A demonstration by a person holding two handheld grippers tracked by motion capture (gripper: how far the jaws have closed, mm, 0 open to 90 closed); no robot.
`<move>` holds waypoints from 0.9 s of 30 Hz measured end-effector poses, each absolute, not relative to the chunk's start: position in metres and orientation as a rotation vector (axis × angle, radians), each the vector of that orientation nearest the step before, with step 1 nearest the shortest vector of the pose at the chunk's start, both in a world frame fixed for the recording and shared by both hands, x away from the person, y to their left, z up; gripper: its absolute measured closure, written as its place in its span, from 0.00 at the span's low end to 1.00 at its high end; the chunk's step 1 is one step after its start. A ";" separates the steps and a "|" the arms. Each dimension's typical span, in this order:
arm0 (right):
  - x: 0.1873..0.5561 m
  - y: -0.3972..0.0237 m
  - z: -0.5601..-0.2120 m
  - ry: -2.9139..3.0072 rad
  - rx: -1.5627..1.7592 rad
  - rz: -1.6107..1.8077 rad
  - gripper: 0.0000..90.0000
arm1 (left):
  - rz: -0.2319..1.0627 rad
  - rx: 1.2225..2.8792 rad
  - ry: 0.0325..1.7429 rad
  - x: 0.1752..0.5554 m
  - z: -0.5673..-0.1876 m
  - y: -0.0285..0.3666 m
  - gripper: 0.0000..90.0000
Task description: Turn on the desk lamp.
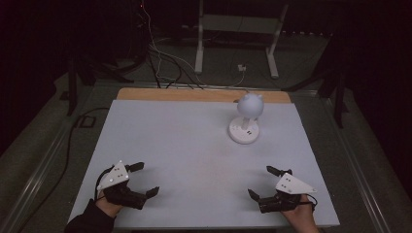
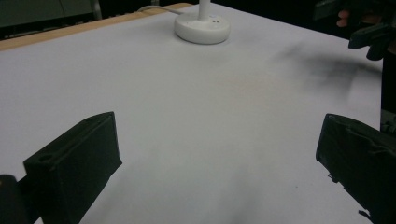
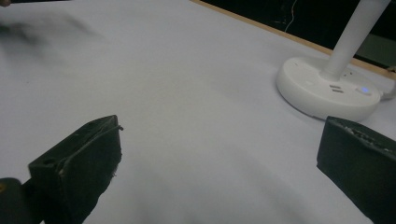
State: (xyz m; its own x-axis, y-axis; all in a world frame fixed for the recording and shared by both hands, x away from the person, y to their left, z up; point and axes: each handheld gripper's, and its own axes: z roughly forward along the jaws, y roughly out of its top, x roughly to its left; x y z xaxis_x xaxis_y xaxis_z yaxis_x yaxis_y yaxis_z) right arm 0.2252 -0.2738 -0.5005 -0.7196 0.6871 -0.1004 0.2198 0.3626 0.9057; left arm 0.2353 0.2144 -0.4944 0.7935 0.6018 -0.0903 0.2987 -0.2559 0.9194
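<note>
Ahead of my right gripper (image 1: 261, 183) and a little to its inner side stands the white desk lamp (image 1: 246, 119), upright on its round base on the white table (image 1: 184, 145), its stem vertical. My left gripper (image 1: 141, 178) sits well apart from it, across the board. Both sets of jaws are spread wide and hold nothing. I judge the right hand the nearer one to reach it.

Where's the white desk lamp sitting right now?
In the high view the white desk lamp stands on the far right part of the white table, near its wooden back edge, well ahead of the open right claw and untouched.
</note>
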 end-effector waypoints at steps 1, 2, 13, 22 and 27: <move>0.225 -0.274 -0.501 2.160 0.785 1.322 0.00 | 0.329 1.853 0.687 0.235 -0.494 0.214 0.00; 0.225 -0.274 -0.501 2.160 0.785 1.322 0.00 | 0.329 1.853 0.687 0.235 -0.494 0.214 0.00; 0.223 -0.272 -0.501 2.164 0.794 1.285 0.00 | 0.346 1.852 0.705 0.237 -0.495 0.214 0.00; 0.226 -0.274 -0.498 2.164 0.860 1.318 0.00 | 0.333 1.850 0.699 0.236 -0.495 0.213 0.00; 0.227 -0.271 -0.500 2.215 0.871 1.288 0.00 | 0.328 1.855 0.703 0.237 -0.495 0.212 0.00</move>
State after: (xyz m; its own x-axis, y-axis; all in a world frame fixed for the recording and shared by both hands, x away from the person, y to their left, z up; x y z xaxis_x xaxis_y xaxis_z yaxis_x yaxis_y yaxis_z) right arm 0.2270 -0.2709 -0.5001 -0.7089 0.7033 -0.0530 0.3018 0.3704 0.8785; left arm 0.2369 0.2123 -0.4951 0.7879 0.6074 -0.1015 0.3122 -0.2519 0.9160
